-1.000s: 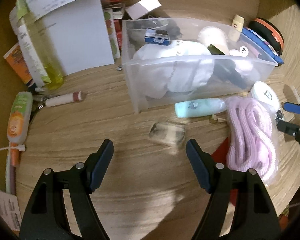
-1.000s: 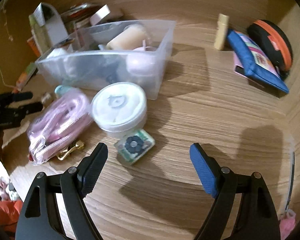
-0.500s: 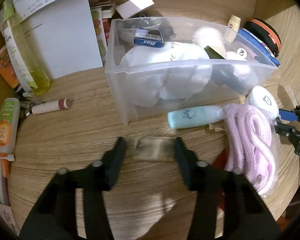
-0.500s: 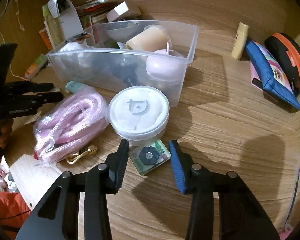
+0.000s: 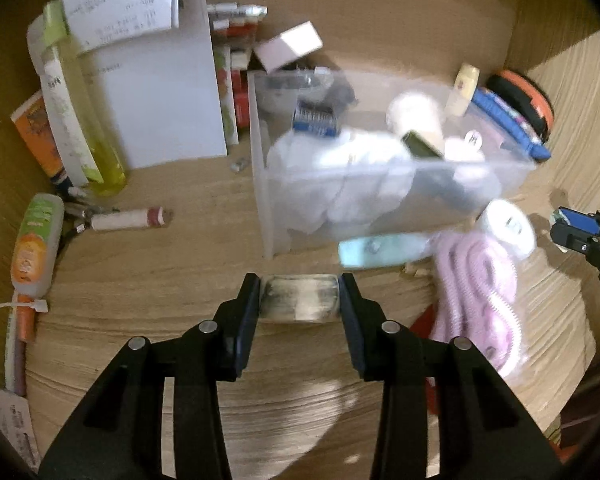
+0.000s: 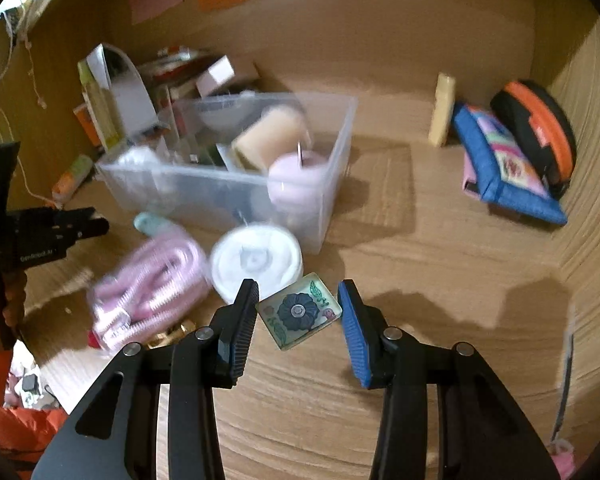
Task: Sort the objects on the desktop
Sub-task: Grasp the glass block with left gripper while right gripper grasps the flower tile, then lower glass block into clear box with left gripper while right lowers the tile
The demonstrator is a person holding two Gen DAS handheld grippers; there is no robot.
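Note:
My left gripper (image 5: 299, 294) is shut on a small clear block with dark smudges (image 5: 298, 298), held just above the wooden desk in front of the clear plastic bin (image 5: 380, 172). In the right wrist view my right gripper (image 6: 298, 308) is shut on a square glass tile with a dark flower (image 6: 299, 311), lifted a little off the desk beside the white round lidded jar (image 6: 256, 262). The bin (image 6: 228, 184) holds white cloth, a cream roll, a pink candle and other small items. The other gripper shows at the edge of each view.
A pink rope bundle (image 5: 480, 292) and a mint tube (image 5: 376, 248) lie before the bin. Bottles, papers and a white box (image 5: 160, 92) crowd the left back. A blue pouch (image 6: 504, 168), an orange-black case (image 6: 540, 128) and a cream tube (image 6: 442, 110) sit at the right.
Both grippers went from wide open to closed on their items. The left has the clear block, the right has the flower tile, and both have risen slightly from the desk.

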